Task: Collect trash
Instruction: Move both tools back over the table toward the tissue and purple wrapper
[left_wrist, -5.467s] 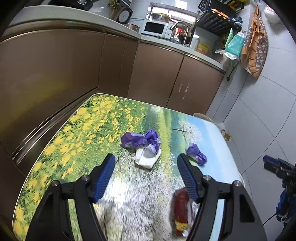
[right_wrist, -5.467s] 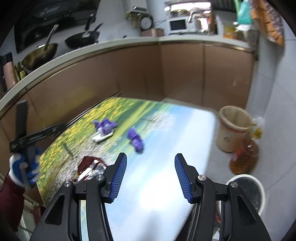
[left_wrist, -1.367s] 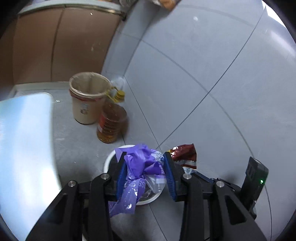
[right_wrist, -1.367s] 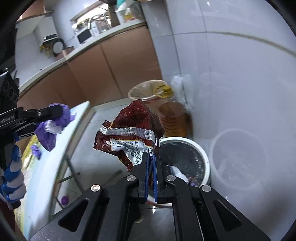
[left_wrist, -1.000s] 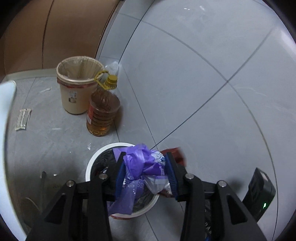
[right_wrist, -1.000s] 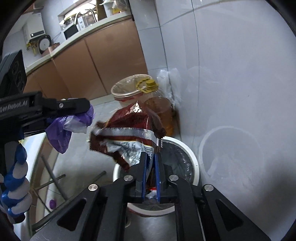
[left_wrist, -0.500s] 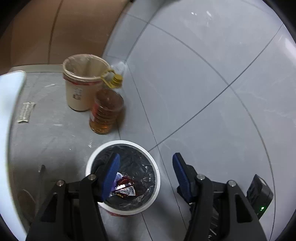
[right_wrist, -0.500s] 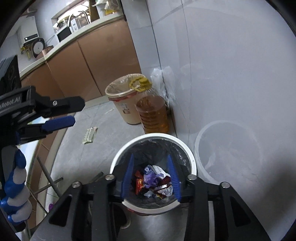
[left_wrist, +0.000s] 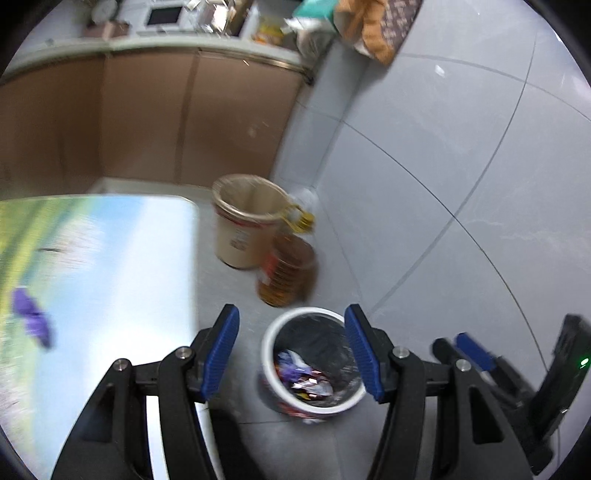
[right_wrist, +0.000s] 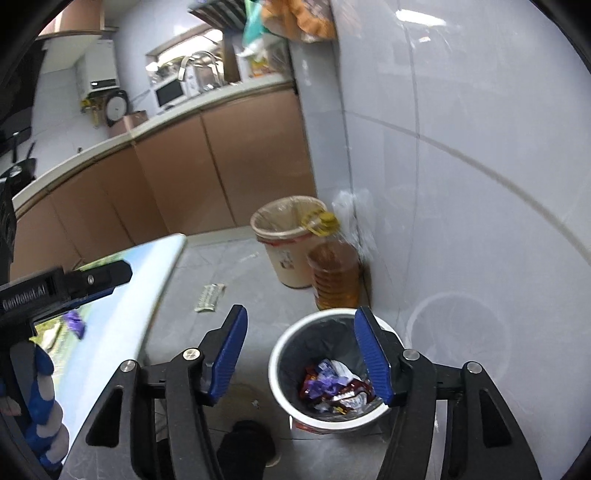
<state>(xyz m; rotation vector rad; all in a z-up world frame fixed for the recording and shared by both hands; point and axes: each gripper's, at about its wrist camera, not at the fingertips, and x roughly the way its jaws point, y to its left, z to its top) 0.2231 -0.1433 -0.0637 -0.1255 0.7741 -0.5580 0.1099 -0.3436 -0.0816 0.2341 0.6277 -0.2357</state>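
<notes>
trash now in bin, both jaws empty.

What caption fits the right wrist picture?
Empty right gripper opening above white bin holding wrappers.

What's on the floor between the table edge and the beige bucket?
In the right wrist view, a small pale flat strip lies on the grey floor between the table and the beige bucket; otherwise that stretch is bare.
</notes>
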